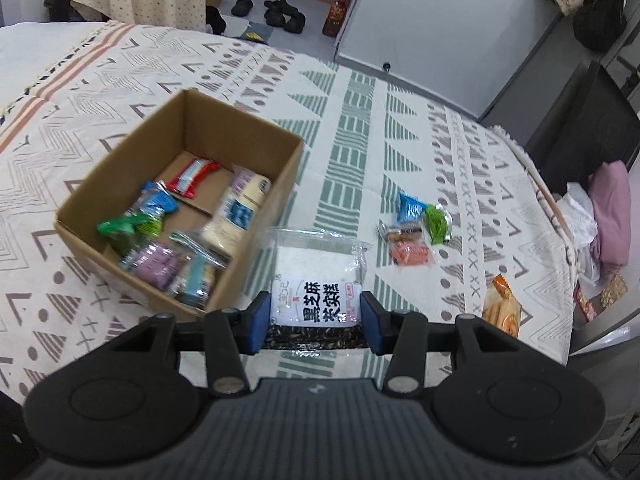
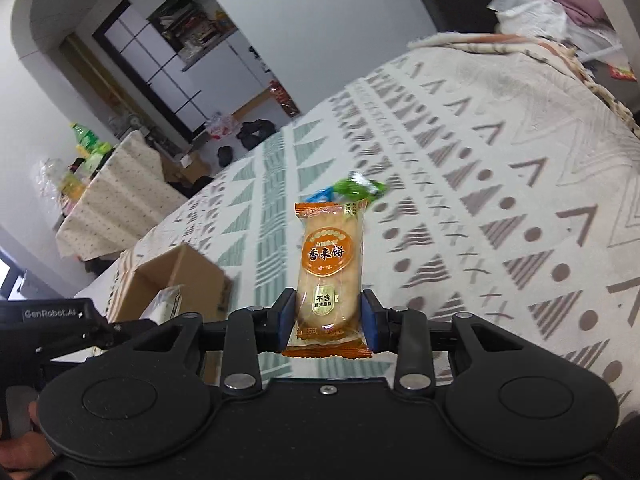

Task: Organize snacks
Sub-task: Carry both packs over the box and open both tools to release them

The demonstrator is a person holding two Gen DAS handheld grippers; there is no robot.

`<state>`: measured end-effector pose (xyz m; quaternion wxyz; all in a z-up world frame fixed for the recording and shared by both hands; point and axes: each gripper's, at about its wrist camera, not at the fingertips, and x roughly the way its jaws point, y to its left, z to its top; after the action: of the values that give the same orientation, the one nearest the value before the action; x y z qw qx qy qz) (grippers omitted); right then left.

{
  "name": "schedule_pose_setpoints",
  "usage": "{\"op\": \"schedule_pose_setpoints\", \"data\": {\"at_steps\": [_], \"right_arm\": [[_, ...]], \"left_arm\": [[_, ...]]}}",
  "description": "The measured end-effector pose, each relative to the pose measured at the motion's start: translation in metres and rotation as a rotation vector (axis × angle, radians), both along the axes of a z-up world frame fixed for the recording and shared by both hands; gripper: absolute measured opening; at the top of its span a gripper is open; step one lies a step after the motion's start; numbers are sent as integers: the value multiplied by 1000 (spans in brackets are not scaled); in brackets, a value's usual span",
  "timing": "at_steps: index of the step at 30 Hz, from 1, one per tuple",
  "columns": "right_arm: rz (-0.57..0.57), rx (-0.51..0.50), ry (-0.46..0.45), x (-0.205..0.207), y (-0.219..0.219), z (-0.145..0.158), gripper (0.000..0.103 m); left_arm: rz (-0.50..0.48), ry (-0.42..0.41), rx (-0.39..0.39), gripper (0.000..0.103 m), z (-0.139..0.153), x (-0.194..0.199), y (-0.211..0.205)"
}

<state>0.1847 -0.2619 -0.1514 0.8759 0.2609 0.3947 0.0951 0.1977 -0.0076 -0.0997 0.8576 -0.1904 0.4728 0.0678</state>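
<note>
Clamping a snack in each tool, a person sorts loose packets into a cardboard box (image 1: 256,200) on a bed spread with a geometric-patterned blanket (image 1: 400,140). The left gripper (image 1: 312,322) has its blue pads pressed against both sides of a clear-wrapped black sesame rice cake (image 1: 316,276), held label-up just beside the box's near right corner, a spot that looks chosen so the packet can be swung over the wall and dropped in. Inside the box already lie a red-and-white bar (image 1: 192,176), a cream biscuit pack (image 1: 238,208), a green packet (image 1: 128,226), a purple packet (image 1: 154,262) and others, loosely heaped rather than rowed. The right gripper (image 2: 328,322) is closed on the lower end of an orange-wrapped rice cracker (image 2: 330,268), carried upright above the blanket, its long axis pointing away from the camera; the grip near one end probably leaves the rest of the packet free to clear the box rim. That tool is tilted, so the room leans in its view, with the box low at its left. Still waiting on the blanket, well apart from the box, is a small cluster: a blue packet (image 1: 410,206), a green sachet (image 1: 436,222) and an orange-pink snack (image 1: 410,252). By this showing, the sorting is judged well advanced but not finished.
</note>
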Motion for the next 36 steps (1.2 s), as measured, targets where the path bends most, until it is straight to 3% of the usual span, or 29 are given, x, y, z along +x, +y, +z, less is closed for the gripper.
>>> {"op": "schedule_pose_setpoints", "data": {"at_steps": [18, 36], "right_arm": [[99, -11, -88, 3, 81, 59, 34], [178, -30, -51, 28, 159, 52, 34]], "left_arm": [[108, -60, -77, 47, 15, -12, 88], [192, -50, -151, 47, -6, 14, 158]]}}
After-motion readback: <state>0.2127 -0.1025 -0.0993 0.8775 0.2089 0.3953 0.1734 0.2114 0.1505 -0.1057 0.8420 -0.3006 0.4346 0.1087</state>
